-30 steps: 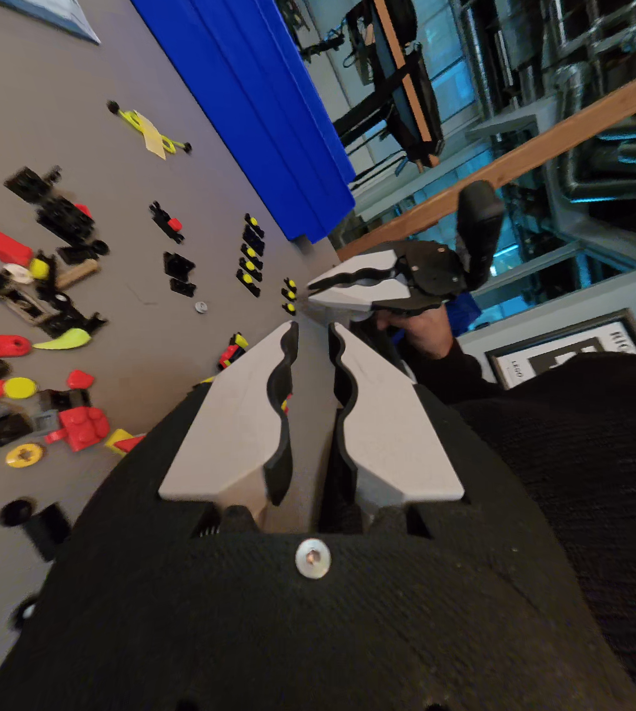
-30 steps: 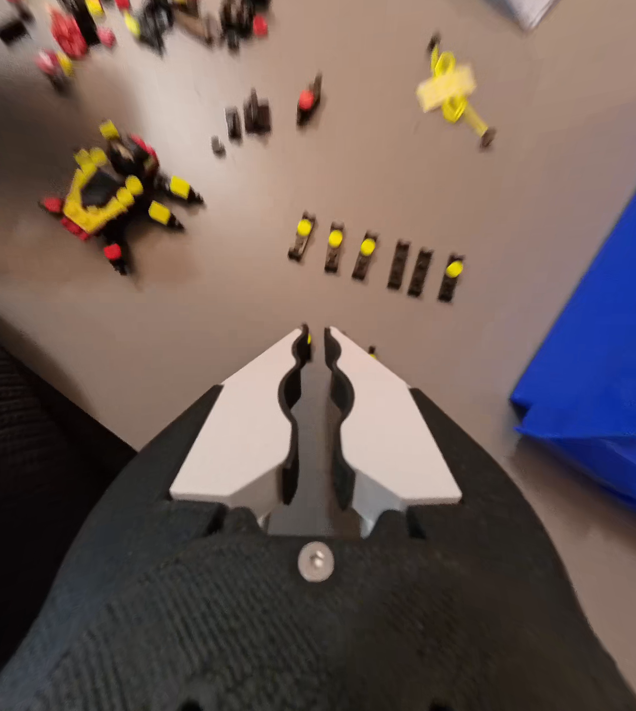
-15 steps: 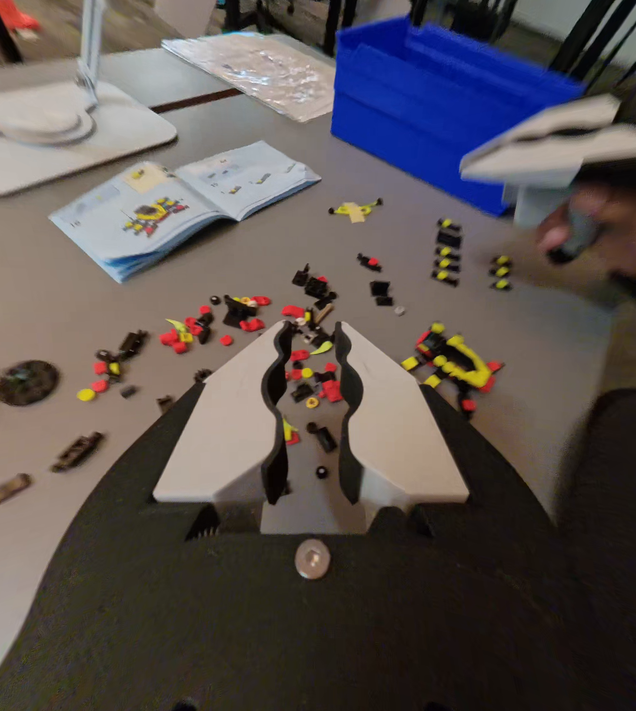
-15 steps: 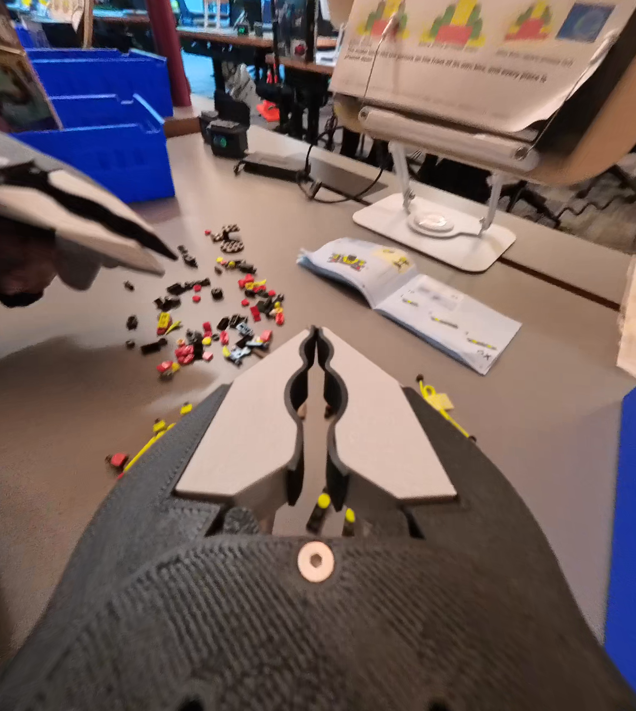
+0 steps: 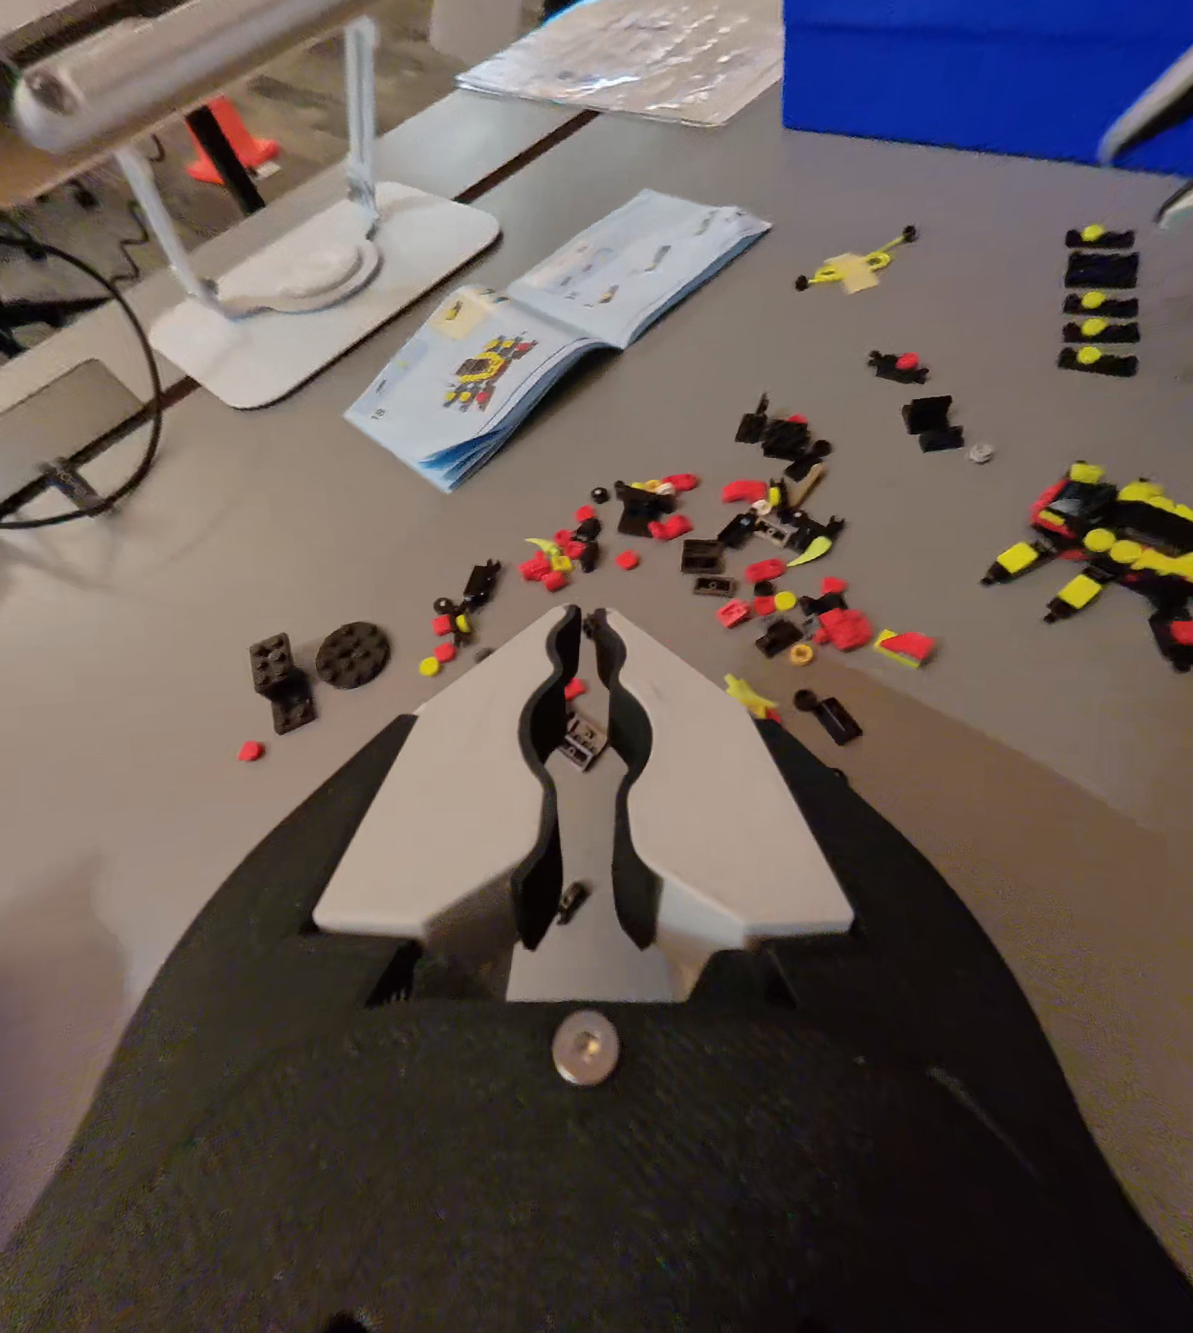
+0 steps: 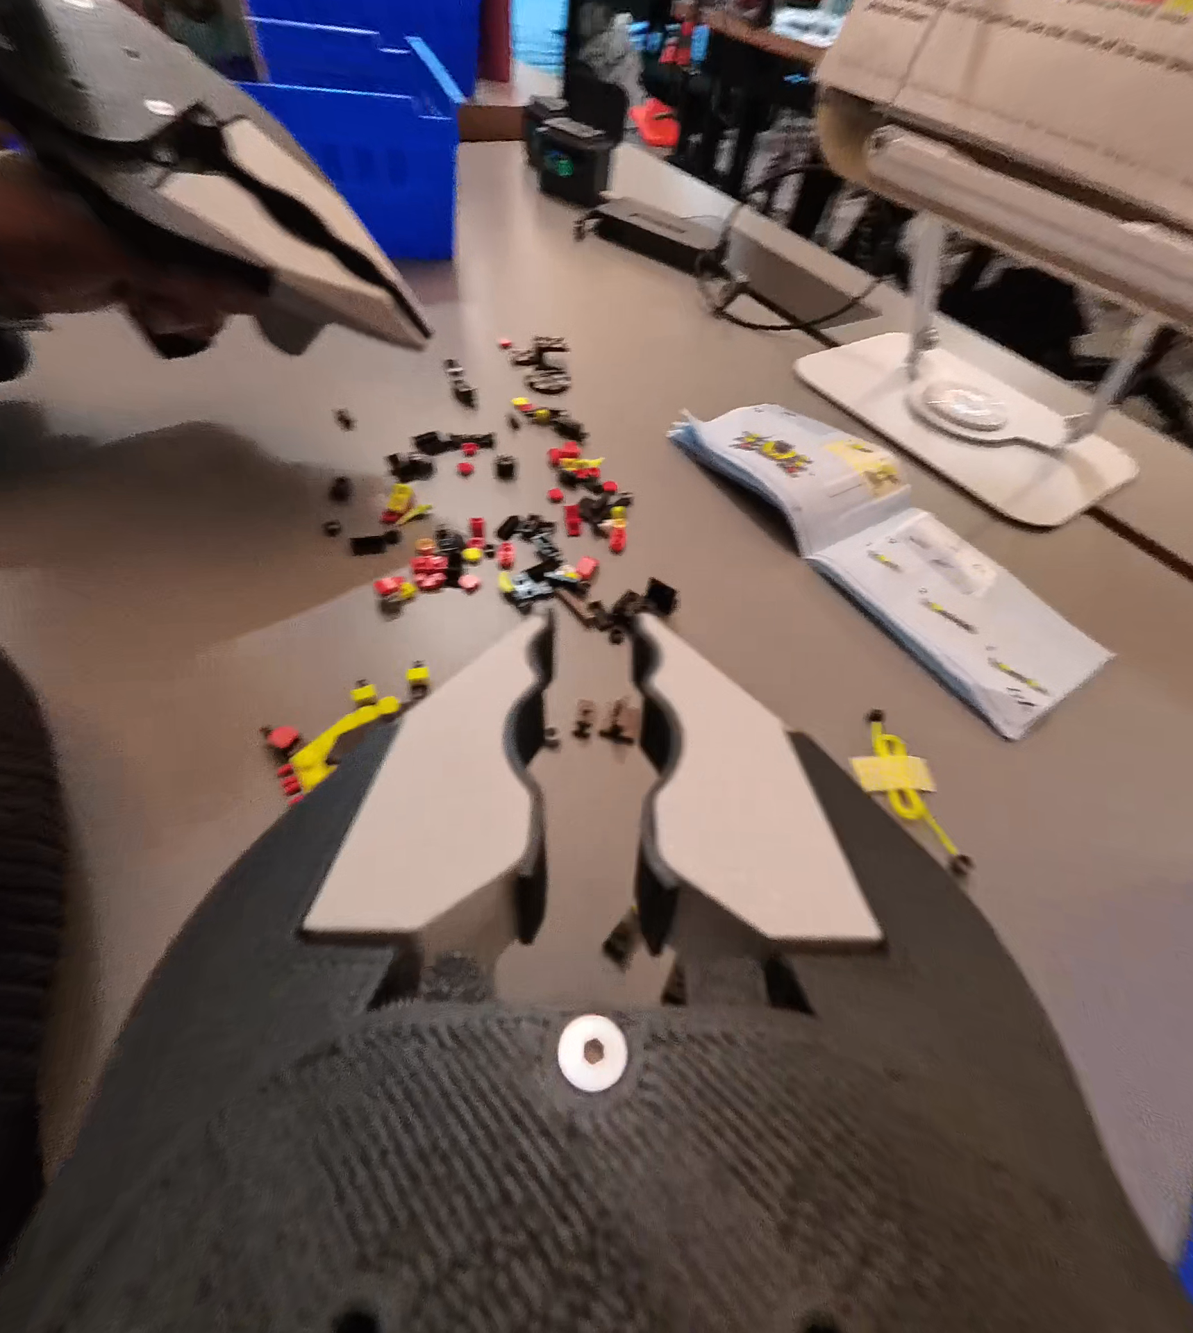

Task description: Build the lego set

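Since half a second ago: left two-finger gripper with grey fingers (image 5: 586, 613) narrowed from clearly spread to tips almost touching, nothing held between them; right two-finger gripper with grey fingers (image 6: 593, 624) widened from nearly pressed together to clearly spread, also empty.

Both held above a grey tabletop (image 5: 146, 649). Below and ahead of the left gripper: a scatter of small loose red, black and yellow lego pieces (image 5: 716, 555), with a round black studded plate (image 5: 352, 654) and a small black square brick (image 5: 271, 660) off to the left of the tips. To the right, well apart from the scatter: a partly built yellow, black and red lego model (image 5: 1142, 544). Beyond the model: a short column of black plates topped with yellow studs (image 5: 1099, 303). Behind the scatter: an open pale blue instruction booklet (image 5: 550, 332), lying flat, and past it the white base of a stand (image 5: 319, 288). At the far right edge: a blue plastic bin (image 5: 976, 72).

From the right wrist view, blurred: left gripper at upper left, over the far side of the scatter.
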Tool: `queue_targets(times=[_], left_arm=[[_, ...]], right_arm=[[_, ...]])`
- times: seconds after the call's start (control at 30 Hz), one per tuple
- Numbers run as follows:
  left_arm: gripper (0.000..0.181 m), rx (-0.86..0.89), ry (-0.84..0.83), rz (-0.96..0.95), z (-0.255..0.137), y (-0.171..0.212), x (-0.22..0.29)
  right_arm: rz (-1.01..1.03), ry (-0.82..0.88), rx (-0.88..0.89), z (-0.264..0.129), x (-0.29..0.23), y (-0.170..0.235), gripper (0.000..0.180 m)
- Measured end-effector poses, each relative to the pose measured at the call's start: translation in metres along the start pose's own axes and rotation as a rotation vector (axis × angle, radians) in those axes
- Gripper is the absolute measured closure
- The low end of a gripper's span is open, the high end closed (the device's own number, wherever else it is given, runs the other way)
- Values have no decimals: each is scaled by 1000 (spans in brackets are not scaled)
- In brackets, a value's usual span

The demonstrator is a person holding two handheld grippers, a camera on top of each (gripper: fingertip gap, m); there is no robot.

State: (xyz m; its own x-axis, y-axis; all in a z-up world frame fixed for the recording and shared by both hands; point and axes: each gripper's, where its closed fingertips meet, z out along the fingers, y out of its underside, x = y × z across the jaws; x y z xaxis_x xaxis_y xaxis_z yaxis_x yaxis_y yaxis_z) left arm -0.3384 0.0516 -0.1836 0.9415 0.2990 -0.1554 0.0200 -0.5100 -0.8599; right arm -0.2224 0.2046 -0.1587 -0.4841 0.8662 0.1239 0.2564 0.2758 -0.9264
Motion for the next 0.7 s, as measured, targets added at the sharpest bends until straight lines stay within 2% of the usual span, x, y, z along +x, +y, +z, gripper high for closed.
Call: queue_targets(times=[0.03, 0.07, 0.13, 0.2, 0.27, 0.33, 0.43, 0.57, 0.7], left_arm=[[180, 5, 17, -32, 0, 0, 0], [180, 16, 60, -88, 2, -1, 4], [178, 28, 162, -173, 6, -5, 19], [178, 11, 190, -172, 11, -3, 26], [178, -17, 192, -128, 16, 1, 32], [177, -41, 197, -100, 18, 4, 37], [177, -45, 203, -81, 19, 5, 40], [178, -37, 214, -119, 19, 4, 38], [178, -27, 225, -178, 18, 3, 35]], right_arm=[[10, -37, -2, 0, -5, 1, 170], [21, -44, 5, 1, -5, 0, 163], [32, -57, 56, 2, -7, -9, 127], [49, -71, 83, 1, -10, -13, 100], [62, -73, 65, 3, -10, -9, 85], [67, -90, 19, 7, -12, 0, 80], [92, -148, -28, 7, -20, 6, 96], [89, -276, -20, 2, -37, 4, 157], [86, -300, -19, 1, -38, 7, 180]])
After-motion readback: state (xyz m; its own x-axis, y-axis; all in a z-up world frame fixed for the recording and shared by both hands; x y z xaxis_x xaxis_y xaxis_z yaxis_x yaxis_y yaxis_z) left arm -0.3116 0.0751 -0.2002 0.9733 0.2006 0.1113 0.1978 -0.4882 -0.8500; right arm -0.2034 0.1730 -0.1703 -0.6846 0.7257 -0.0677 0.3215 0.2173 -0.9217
